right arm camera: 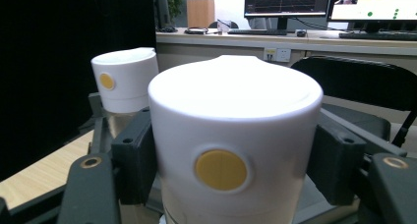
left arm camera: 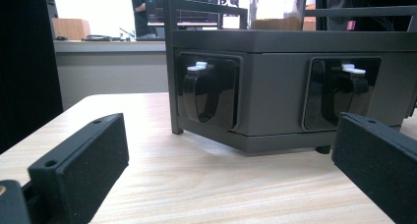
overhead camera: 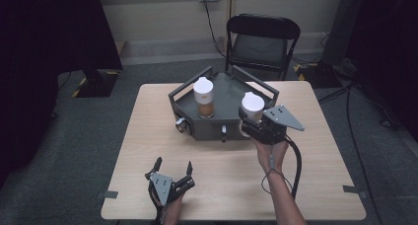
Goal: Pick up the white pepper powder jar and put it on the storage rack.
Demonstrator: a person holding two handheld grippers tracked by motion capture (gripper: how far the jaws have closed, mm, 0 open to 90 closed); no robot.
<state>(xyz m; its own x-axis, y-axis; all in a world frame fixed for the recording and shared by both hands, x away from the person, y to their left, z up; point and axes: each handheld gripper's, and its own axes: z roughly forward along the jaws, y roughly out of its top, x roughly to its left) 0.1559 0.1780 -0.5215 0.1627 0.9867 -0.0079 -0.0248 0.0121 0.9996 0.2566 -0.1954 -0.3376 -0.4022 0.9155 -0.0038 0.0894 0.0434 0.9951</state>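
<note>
— Gripping a white-lidded cup (overhead camera: pixel 252 108) at centre-right of the high view, the right gripper (overhead camera: pixel 260 128) has its two black jaws clamped on the cup's sides, as its own view shows, the cup (right arm camera: pixel 235 150) sitting square between the pads (right arm camera: pixel 132 153) with its yellow dot facing the camera.

— How would you expect it to handle?

— Rigid and smooth, by the look of it: a hard lid on a cup, probably slick plastic. A second cup (overhead camera: pixel 203 97) on the dark grey tray (overhead camera: pixel 220 130) holds brown contents under its lid, so this one may be part full too, and tipping it risks a spill. Hold across the widest part of the lid wall and keep it upright.

— Where is it against the tray?

— At the tray's right front corner, at or above its rim; whether its base rests there I cannot tell.

— And the other tool?

— The left gripper (overhead camera: pixel 172 169), lower left, rests on the wooden table (overhead camera: pixel 315 185) with jaws apart, well short of the tray, holding nothing.
</note>
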